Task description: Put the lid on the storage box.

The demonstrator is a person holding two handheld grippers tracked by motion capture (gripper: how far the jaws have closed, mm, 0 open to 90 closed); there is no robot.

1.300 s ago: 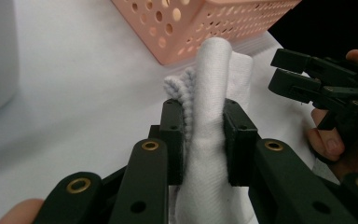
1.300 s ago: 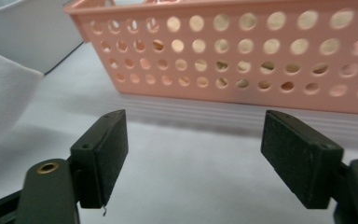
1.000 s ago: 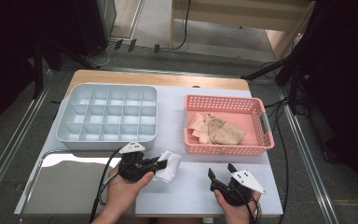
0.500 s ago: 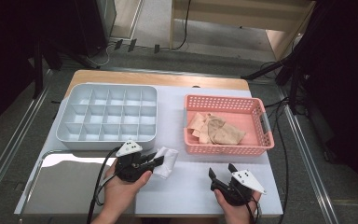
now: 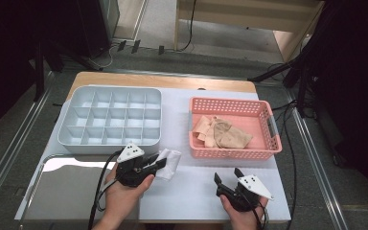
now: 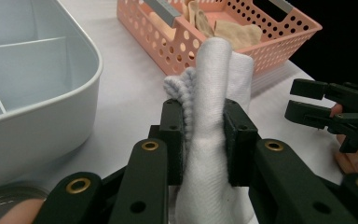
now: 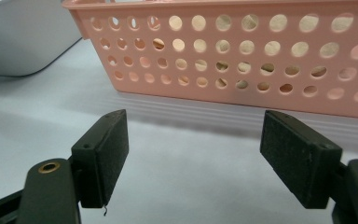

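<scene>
white bench, near its front edge: the left gripper (image 5: 149,165) jaws, clenched on a white sock (image 6: 212,116), have drawn slightly back from the grey tray (image 5: 110,120), suggesting repositioning, while the right gripper (image 5: 229,179) waits, jaws released.

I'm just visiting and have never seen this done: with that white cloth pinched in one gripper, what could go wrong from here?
The left gripper pinches the white sock only partway along, so its loose end could sag and drag on the table.

If it is headed for the grey compartment tray, the floppy end might catch on a wall.

The right gripper sits open close to the pink basket and could bump it.
</scene>
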